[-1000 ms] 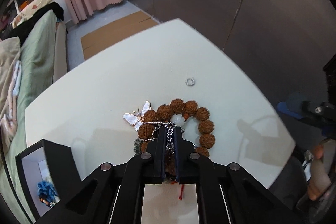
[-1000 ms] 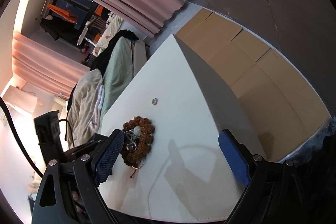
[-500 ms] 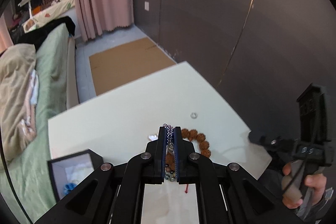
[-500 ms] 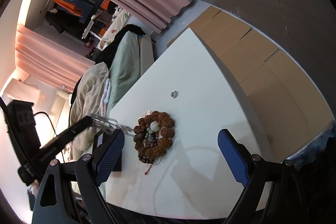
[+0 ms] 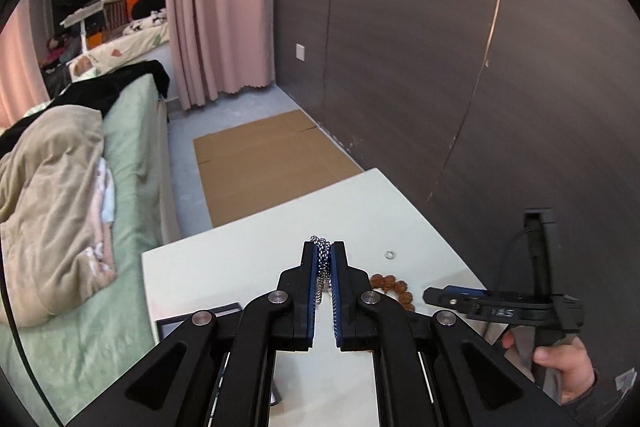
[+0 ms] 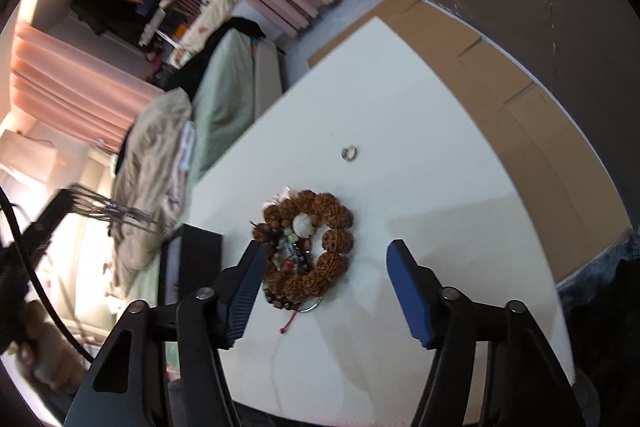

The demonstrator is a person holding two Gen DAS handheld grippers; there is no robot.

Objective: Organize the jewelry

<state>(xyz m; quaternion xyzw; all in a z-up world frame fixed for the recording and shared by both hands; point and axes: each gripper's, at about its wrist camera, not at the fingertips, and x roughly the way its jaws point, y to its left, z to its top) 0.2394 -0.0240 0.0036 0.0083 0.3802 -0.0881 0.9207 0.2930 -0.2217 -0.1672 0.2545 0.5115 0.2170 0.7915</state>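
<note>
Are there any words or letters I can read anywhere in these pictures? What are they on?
Only one bit of writing shows: pale embossed letters on the side of the right gripper, in the left wrist view. They look like "IAS", but they are too small and faint to read for sure.
Nothing readable on the white table, the bead bracelet, the silver chain or the dark box.
</note>
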